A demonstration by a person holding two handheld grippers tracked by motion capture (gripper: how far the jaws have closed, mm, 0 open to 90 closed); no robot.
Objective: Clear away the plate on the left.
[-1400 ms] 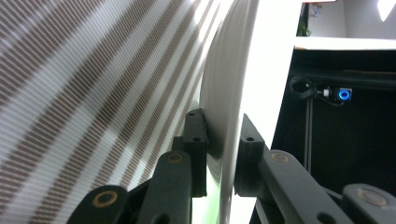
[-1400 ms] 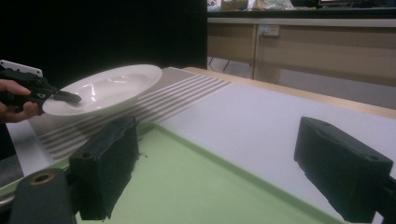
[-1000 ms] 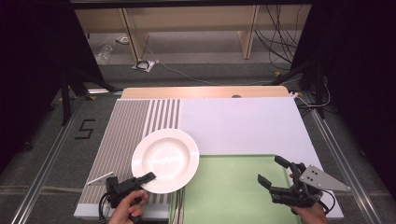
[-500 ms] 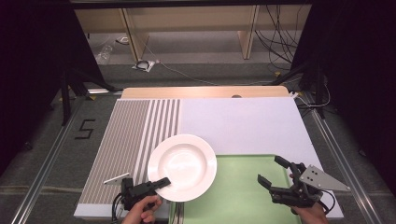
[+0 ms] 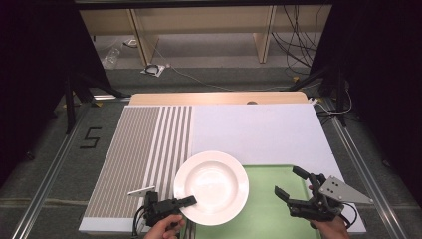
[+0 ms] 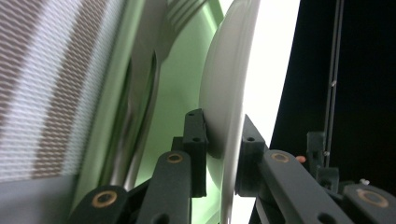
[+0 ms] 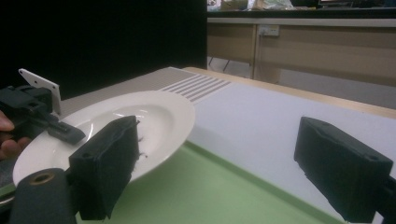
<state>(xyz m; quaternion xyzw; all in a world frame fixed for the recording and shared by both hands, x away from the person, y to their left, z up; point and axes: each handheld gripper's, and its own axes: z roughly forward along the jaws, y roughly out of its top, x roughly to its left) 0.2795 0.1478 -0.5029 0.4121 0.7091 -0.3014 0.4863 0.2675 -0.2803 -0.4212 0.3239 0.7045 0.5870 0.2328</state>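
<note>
White tabletop (image 5: 259, 132), striped mat (image 5: 144, 149) left, green tray (image 5: 263, 209) near right; dark room. Left gripper (image 5: 185, 201) jaws clamped on plate (image 5: 211, 186); right gripper (image 5: 292, 185) jaws apart.

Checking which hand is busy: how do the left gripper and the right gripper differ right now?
The left gripper is shut on the white plate's rim; the right gripper stands open, holding nothing. The left sits at the striped mat's edge, the right over the green tray. Both are black, two-jawed and hand-held.

Left gripper (image 5: 188, 201) fingers clamp white plate (image 5: 211, 186) rim; plate overlaps green tray (image 5: 268, 214); right gripper (image 5: 291, 183) spread.
</note>
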